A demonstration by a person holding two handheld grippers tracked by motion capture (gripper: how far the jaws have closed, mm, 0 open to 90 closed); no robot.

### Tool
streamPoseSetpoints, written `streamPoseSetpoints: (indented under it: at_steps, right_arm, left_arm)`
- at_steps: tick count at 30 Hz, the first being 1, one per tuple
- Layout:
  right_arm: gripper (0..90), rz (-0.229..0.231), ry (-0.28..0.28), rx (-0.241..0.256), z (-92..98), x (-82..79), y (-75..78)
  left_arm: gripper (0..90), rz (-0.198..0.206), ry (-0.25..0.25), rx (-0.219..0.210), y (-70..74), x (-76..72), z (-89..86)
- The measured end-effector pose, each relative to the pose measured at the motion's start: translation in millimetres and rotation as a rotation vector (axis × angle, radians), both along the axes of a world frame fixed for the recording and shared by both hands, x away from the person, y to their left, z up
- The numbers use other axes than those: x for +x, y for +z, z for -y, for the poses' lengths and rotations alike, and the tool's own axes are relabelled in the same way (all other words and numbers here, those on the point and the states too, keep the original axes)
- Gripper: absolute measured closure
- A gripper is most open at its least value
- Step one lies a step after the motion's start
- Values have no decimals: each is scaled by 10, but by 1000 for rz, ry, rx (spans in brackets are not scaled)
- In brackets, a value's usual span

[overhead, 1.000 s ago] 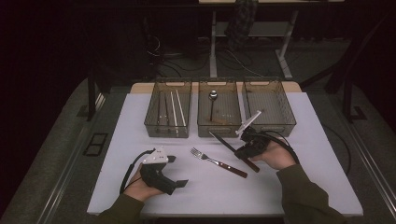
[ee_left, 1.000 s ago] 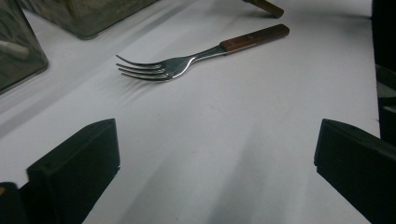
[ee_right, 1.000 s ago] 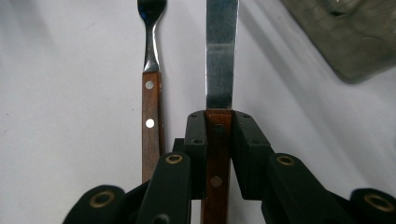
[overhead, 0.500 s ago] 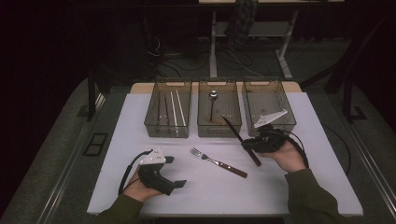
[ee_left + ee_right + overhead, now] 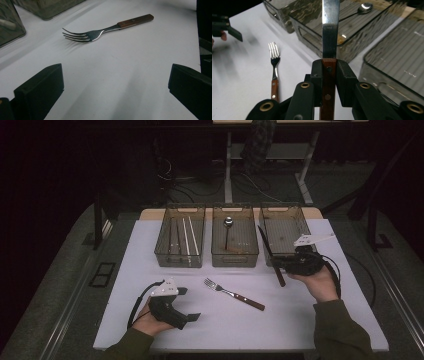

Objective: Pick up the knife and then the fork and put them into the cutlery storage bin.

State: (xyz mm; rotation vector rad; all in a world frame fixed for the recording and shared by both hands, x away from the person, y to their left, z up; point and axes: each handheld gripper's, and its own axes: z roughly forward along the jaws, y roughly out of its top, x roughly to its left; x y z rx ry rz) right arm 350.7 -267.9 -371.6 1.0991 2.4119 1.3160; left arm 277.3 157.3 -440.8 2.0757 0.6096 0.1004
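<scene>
A wooden-handled knife [image 5: 265, 243] is clamped by its handle in my right gripper [image 5: 280, 264], blade pointing away over the front wall of the right bin [image 5: 300, 215]. In the right gripper view the blade [image 5: 329, 30] rises straight from the shut gripper [image 5: 329, 72]. A fork with a wooden handle [image 5: 234, 294] lies flat on the white table between both hands. My left gripper [image 5: 187, 304] rests near the front left, wide open [image 5: 115, 82] and holding nothing, with the fork [image 5: 100, 32] lying ahead of it.
Three clear bins stand in a row at the back. The left bin [image 5: 164, 251] holds thin white sticks. A spoon [image 5: 228, 222] lies in the middle bin [image 5: 235, 257]. The white table [image 5: 120, 270] ends close behind the bins.
My right gripper has carried the knife to the right and away, from beside the fork up to the right bin's front. The left gripper and the fork have stayed put.
</scene>
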Motion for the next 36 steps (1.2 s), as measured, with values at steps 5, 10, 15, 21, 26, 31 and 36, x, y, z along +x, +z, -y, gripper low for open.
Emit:
streamPoseSetpoints:
  at_steps: [5,10,15,21,26,31,36]
  right_arm:
    - [769,20,-37,18,115,1,44]
    - [769,47,-80,39,249,26,131]
    - [769,67,-124,52,358,74,229]
    - [769,81,-174,35,445,227,334]
    - [769,95,-245,36,525,414,430]
    - [769,113,-312,8,552,602,453]
    - [769,110,-365,-5,571,749,369]
  left_arm:
    - [0,-5,-5,7,-10,2,12]
    - [0,-5,-7,10,-14,2,22]
    - [0,-5,-3,10,-13,6,18]
    - [0,-13,-1,10,-16,8,21]
    - [0,-17,-1,9,-16,9,28]
    - [0,-14,-5,12,-16,8,30]
    - [0,-11,-6,7,-11,7,31]
